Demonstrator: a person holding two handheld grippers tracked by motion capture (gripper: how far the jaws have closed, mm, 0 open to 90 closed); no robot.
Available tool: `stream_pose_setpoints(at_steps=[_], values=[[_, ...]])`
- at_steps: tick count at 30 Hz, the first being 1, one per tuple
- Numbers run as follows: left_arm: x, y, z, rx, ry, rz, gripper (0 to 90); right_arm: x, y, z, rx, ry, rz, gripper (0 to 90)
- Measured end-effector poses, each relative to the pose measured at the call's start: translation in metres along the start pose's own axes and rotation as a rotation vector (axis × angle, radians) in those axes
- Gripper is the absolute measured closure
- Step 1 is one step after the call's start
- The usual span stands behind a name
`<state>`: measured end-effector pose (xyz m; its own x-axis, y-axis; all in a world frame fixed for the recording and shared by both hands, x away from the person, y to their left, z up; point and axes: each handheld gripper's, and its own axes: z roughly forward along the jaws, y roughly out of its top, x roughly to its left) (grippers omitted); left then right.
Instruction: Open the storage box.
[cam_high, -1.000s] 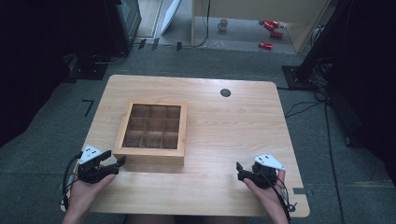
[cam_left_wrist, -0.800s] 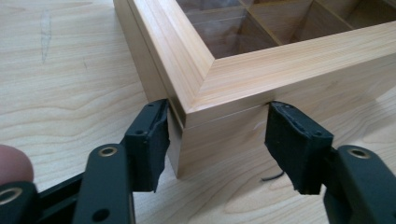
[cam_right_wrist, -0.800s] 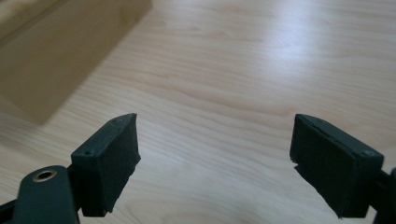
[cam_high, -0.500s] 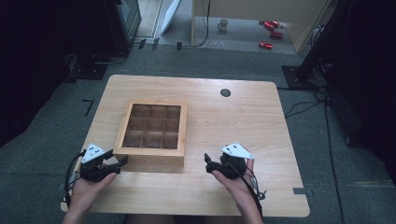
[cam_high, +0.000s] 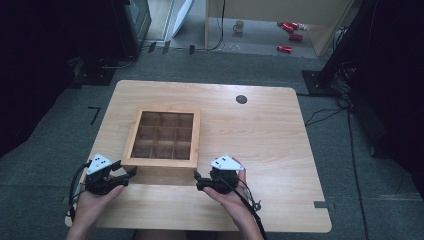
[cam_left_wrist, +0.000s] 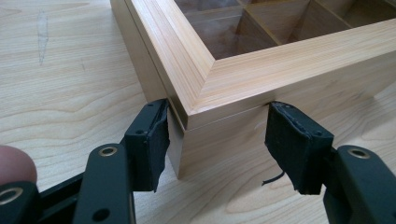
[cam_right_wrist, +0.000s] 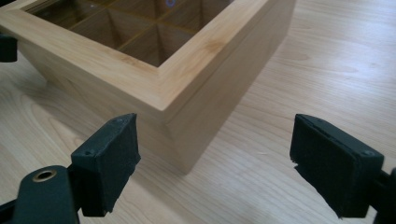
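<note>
A shallow wooden box (cam_high: 160, 162) with a clear lid over a grid of compartments lies left of centre on the wooden table (cam_high: 260, 135). My left gripper (cam_high: 127, 172) is at the box's near-left corner. In the left gripper view its jaws (cam_left_wrist: 219, 144) have just been closing and straddle that corner (cam_left_wrist: 187, 116), one pad on each side face. My right gripper (cam_high: 197, 181) sits just off the near-right corner. In the right gripper view it (cam_right_wrist: 215, 158) stands open, with the box corner (cam_right_wrist: 187, 112) ahead between the pads and not touched.
A small black round hole (cam_high: 241, 99) marks the table's far side. Bare tabletop stretches to the right of the box. On the floor beyond the table lie red cans (cam_high: 290, 36) and a mug (cam_high: 239, 26). A black stand base (cam_high: 325, 75) is at the right.
My right gripper has travelled left along the table's near side, from the right part to the box's near-right corner. The left hand has stayed at the near-left corner.
</note>
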<state>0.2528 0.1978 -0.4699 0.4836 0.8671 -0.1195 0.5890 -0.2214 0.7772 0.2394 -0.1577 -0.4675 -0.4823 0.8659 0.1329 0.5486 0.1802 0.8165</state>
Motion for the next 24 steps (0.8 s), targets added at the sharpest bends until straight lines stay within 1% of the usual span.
stream_pose_setpoints(at_steps=[4,7,10,13,16,20,22,24], values=[[-0.001,0.001,-0.001,-0.001,0.010,-0.003,42.1,0.006,-0.003,0.010,0.019,0.011,-0.001,15.8],[-0.002,0.002,-0.002,-0.002,0.020,0.003,43.0,0.010,-0.005,0.016,0.031,0.013,-0.004,15.8],[-0.003,0.002,-0.002,-0.009,0.025,0.002,43.3,0.014,-0.006,0.020,0.027,0.014,-0.006,15.8],[-0.003,0.003,-0.004,-0.022,0.025,0.004,43.8,0.015,-0.006,0.023,0.017,0.010,0.005,16.0],[-0.003,0.004,-0.005,-0.031,0.016,0.004,44.1,0.014,-0.004,0.022,0.002,-0.001,0.010,16.9],[-0.002,0.004,-0.005,-0.032,0.015,0.006,44.0,0.009,0.000,0.021,-0.018,-0.020,0.033,18.7],[-0.002,0.004,-0.005,-0.033,0.011,0.004,43.9,0.008,0.001,0.021,-0.019,-0.012,0.035,18.7],[-0.001,0.004,-0.005,-0.038,0.007,0.001,43.9,0.008,0.002,0.021,-0.022,-0.010,0.025,18.7]])
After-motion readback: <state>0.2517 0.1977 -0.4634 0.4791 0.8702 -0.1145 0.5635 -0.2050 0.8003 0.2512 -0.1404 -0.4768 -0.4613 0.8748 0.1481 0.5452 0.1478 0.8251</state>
